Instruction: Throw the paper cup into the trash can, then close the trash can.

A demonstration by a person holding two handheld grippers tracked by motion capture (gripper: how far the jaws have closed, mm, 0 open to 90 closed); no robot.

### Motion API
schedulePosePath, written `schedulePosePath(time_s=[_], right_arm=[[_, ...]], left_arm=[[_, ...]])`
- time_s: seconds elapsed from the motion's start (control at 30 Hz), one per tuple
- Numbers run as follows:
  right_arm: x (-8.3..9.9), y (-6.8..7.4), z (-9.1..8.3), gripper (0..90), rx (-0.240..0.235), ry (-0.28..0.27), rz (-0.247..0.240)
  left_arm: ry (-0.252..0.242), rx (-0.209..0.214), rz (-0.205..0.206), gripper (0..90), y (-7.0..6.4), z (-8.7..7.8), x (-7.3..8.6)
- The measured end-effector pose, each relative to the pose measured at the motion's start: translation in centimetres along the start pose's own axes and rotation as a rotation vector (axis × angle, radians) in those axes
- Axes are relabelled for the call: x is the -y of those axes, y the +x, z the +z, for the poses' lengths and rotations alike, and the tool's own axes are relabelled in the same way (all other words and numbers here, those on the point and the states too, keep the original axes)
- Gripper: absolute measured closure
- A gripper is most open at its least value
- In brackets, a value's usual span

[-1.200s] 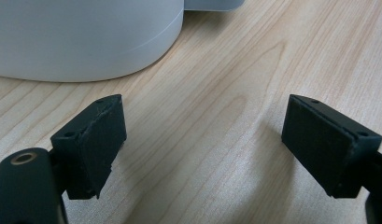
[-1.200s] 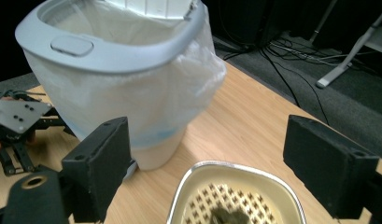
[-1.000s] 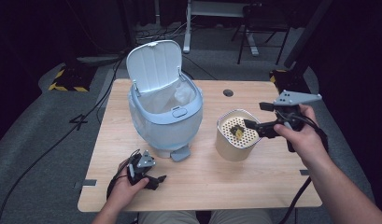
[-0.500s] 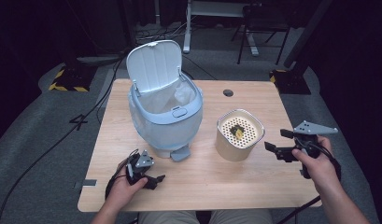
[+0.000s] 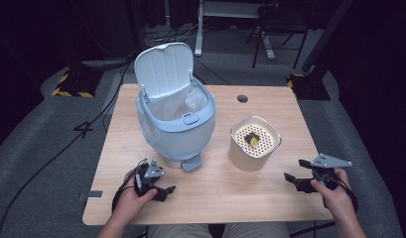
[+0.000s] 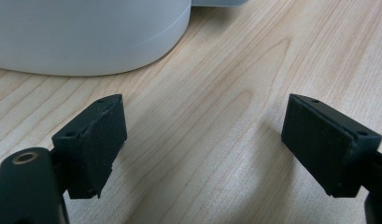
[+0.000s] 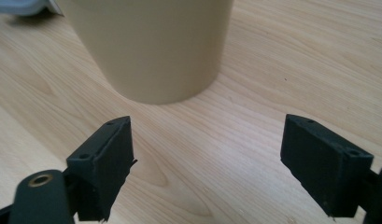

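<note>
A pale blue pedal bin stands on the wooden table with its lid up and a white liner inside. To its right is a beige container with a perforated top and a yellowish scrap on it. My left gripper rests low at the front left, open and empty, with the bin's base just ahead of it. My right gripper is open near the front right edge, holding nothing. It faces the beige container, which is a short way ahead.
The bin's foot pedal sticks out toward the front. A round cable hole lies at the table's back. Bare wood spans between the two grippers. Cables and a chair base stand on the dark floor behind.
My right gripper has moved from beside the beige container's top down and back toward the front right edge. The left gripper has stayed in place.
</note>
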State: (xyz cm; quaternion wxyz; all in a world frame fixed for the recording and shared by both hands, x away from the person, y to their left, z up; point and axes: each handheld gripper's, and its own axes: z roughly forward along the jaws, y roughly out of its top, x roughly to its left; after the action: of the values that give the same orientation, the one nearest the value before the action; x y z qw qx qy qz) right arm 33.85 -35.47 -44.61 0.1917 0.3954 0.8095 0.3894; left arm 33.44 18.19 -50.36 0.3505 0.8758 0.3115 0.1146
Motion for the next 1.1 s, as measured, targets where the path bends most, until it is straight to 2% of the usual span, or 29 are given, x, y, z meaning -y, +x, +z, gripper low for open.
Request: schedulePosePath(time_s=[0.03,0.13,0.17,0.23,0.43,0.53,0.63,0.7,0.83,0.93,1.1], right_arm=[[0.5,0.0,0.2,17.3,0.013,-0.005,0.0],[1.9,0.1,1.0,17.2,0.006,-0.043,0.063],[2.3,0.1,1.2,17.4,0.007,-0.041,0.074],[2.9,0.2,1.8,17.0,-0.011,-0.011,0.072],[3.9,0.5,3.0,17.5,-0.003,0.031,0.047],[4.5,0.4,3.4,17.7,0.006,0.049,0.052],[4.6,0.5,3.4,17.2,0.012,0.063,0.029],[4.6,0.9,3.5,15.2,0.032,0.071,0.012],[4.6,1.1,3.6,14.7,0.042,0.072,0.027],[4.6,1.1,3.6,14.6,0.04,0.073,0.029],[4.6,1.1,3.6,14.6,0.04,0.073,0.029]], left_arm=[[-0.001,-0.004,-0.004,14.9,0.0,0.0,0.0],[-0.002,-0.011,-0.008,14.9,-0.1,0.0,0.0],[-0.001,-0.013,-0.012,14.9,-0.1,-0.1,0.1],[-0.001,-0.017,-0.015,14.9,-0.2,-0.1,0.1],[-0.002,-0.034,-0.035,14.9,-0.4,-0.1,0.1],[-0.004,-0.03,-0.042,15.1,-0.4,-0.1,0.2],[-0.009,-0.026,-0.046,17.2,-0.3,-0.2,0.2],[-0.01,-0.019,-0.044,17.8,-0.1,-0.3,0.3],[0.028,-0.036,-0.064,22.9,0.1,-0.9,0.0],[-0.002,-0.035,-0.075,23.5,0.3,-1.8,-0.2],[-0.094,-0.019,-0.107,24.0,0.8,-4.6,-1.1]])
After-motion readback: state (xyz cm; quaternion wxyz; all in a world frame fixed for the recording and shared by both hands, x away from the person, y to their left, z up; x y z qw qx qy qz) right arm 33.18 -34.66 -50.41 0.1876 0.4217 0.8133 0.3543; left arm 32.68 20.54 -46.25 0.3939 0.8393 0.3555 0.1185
